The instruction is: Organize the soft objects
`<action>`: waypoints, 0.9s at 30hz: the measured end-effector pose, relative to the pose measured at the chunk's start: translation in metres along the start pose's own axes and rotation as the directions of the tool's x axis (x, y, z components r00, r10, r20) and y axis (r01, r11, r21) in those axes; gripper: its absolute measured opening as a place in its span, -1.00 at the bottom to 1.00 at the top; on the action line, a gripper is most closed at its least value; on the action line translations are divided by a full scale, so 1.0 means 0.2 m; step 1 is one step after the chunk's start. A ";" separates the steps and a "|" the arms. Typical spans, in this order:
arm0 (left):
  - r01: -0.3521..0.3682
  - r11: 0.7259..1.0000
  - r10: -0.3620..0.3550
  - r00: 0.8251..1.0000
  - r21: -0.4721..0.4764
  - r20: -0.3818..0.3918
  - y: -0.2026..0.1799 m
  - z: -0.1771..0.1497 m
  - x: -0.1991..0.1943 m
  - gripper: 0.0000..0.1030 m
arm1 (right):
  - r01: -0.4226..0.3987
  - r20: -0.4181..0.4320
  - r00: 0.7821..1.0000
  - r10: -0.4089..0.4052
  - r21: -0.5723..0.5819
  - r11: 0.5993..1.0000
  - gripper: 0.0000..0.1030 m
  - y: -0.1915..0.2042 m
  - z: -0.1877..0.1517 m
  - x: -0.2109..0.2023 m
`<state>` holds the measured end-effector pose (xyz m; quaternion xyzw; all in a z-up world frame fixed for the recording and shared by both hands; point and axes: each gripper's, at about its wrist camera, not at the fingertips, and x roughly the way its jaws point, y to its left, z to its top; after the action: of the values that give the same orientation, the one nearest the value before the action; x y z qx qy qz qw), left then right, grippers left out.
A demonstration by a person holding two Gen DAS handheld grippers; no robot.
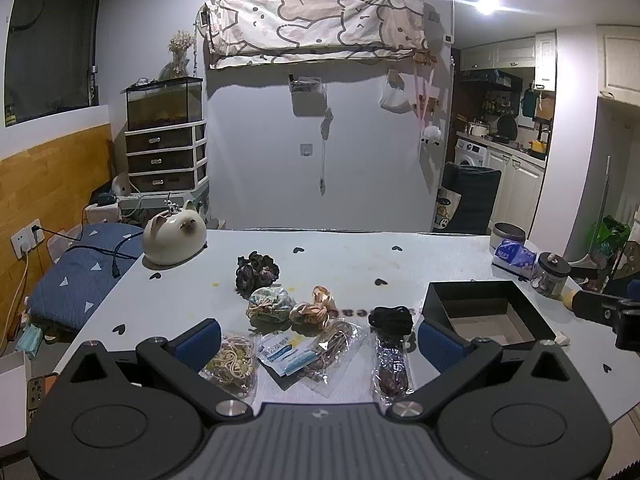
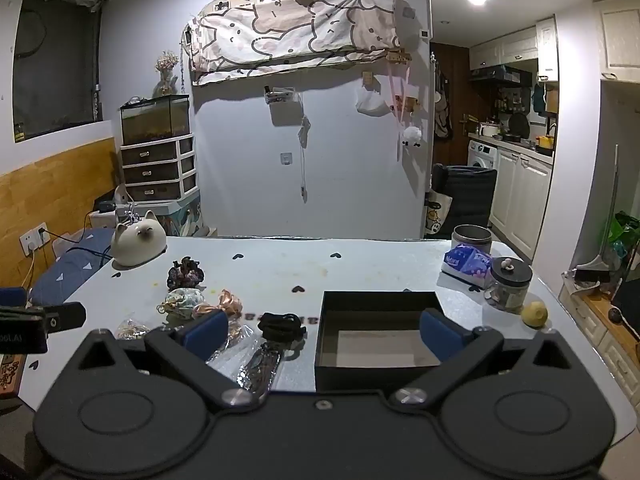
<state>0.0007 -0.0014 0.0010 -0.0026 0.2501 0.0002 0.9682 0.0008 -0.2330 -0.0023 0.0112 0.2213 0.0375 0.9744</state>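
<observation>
Left gripper [image 1: 318,344] stands fully spread, empty, hovering over the near table edge; right gripper [image 2: 324,330] likewise wide and empty. Soft items lie loose on the pale heart-print table [image 1: 360,256]: dark ruffled scrunchie [image 1: 256,270], green floral scrunchie [image 1: 270,300], peach satin scrunchie [image 1: 314,306], black hair-tie bundle [image 1: 392,316], clear bags of hair ties [image 1: 234,362]. Empty black square box [image 2: 378,326] sits just right of them. Judged: sorting not begun; next, a pinch on one scrunchie. Both grippers tilt gently downward.

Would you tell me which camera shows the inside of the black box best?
The right wrist view: the black box sits straight ahead and its bare floor shows between the walls. The left wrist view has it off to the right, partly behind a fingertip.
</observation>
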 end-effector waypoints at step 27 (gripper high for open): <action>0.002 1.000 -0.002 1.000 0.002 0.004 0.00 0.00 -0.01 1.00 | 0.004 -0.005 1.000 -0.004 0.002 1.000 1.00 -0.01 0.00 0.00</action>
<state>-0.0015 -0.0012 0.0018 -0.0020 0.2484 -0.0010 0.9687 0.0015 -0.2348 -0.0016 0.0116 0.2238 0.0355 0.9739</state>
